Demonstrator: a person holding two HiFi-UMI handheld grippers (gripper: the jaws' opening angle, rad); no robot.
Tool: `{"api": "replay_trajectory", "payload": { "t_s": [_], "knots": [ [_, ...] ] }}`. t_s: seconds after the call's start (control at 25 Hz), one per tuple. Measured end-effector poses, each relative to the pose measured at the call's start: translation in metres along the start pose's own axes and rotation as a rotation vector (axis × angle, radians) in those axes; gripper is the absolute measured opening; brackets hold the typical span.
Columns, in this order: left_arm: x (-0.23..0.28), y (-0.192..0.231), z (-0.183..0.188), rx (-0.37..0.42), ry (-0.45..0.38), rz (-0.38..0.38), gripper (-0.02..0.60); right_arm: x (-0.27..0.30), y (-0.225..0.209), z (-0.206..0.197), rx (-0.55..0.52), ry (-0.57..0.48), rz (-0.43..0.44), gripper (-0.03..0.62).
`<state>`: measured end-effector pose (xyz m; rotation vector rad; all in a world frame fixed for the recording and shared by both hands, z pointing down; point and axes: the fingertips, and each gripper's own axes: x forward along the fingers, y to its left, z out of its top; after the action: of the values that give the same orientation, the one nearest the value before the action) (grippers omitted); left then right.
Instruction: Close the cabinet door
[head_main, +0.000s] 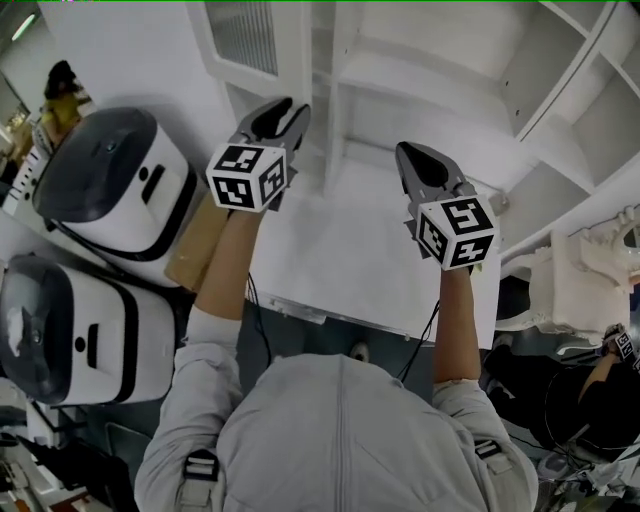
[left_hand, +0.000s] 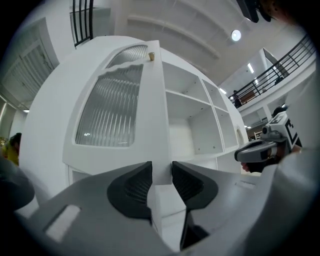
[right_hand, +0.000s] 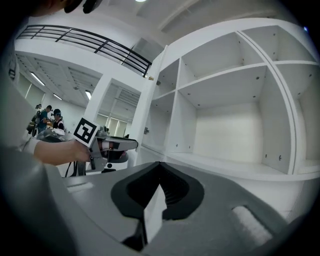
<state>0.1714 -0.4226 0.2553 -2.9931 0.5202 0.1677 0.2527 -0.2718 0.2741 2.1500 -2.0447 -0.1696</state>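
Note:
A white cabinet (head_main: 440, 90) with open shelves stands in front of me. Its left door (left_hand: 112, 107), with a ribbed glass pane and a small knob (left_hand: 151, 56) near the top edge, is swung out. My left gripper (left_hand: 161, 172) is open and points at the door's free edge, which shows in the gap between the pads without touching them. In the head view the left gripper (head_main: 283, 112) is just below the door (head_main: 255, 40). My right gripper (right_hand: 160, 167) is shut on nothing and held level before the open shelves (right_hand: 225, 115); in the head view the right gripper (head_main: 418, 160) hovers over the cabinet's lower ledge.
Two white appliances with dark lids (head_main: 120, 190) (head_main: 70, 330) stand at the left, a cardboard box (head_main: 195, 245) beside them. A white machine (head_main: 570, 280) and another person's arm (head_main: 600, 370) are at the right. People (right_hand: 47, 117) stand far off.

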Motion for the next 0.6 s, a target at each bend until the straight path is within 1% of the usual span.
{"api": "replay_trajectory", "payload": {
  "t_s": [0.16, 0.32, 0.48, 0.6],
  "knots": [
    [0.016, 0.000, -0.002, -0.022, -0.024, 0.001, 0.140, -0.007, -0.021, -0.013, 0.014, 0.024, -0.047, 0.002],
    [0.035, 0.001, -0.004, -0.025, -0.013, 0.013, 0.133, -0.008, -0.034, -0.019, 0.039, 0.024, -0.067, 0.002],
    [0.051, 0.004, -0.005, -0.016, 0.001, 0.016, 0.124, -0.006, -0.044, -0.019, 0.041, 0.021, -0.078, 0.003],
    [0.062, 0.008, -0.006, 0.000, 0.013, 0.024, 0.081, -0.002, -0.048, -0.023, 0.040, 0.030, -0.075, 0.002]
  ]
}}
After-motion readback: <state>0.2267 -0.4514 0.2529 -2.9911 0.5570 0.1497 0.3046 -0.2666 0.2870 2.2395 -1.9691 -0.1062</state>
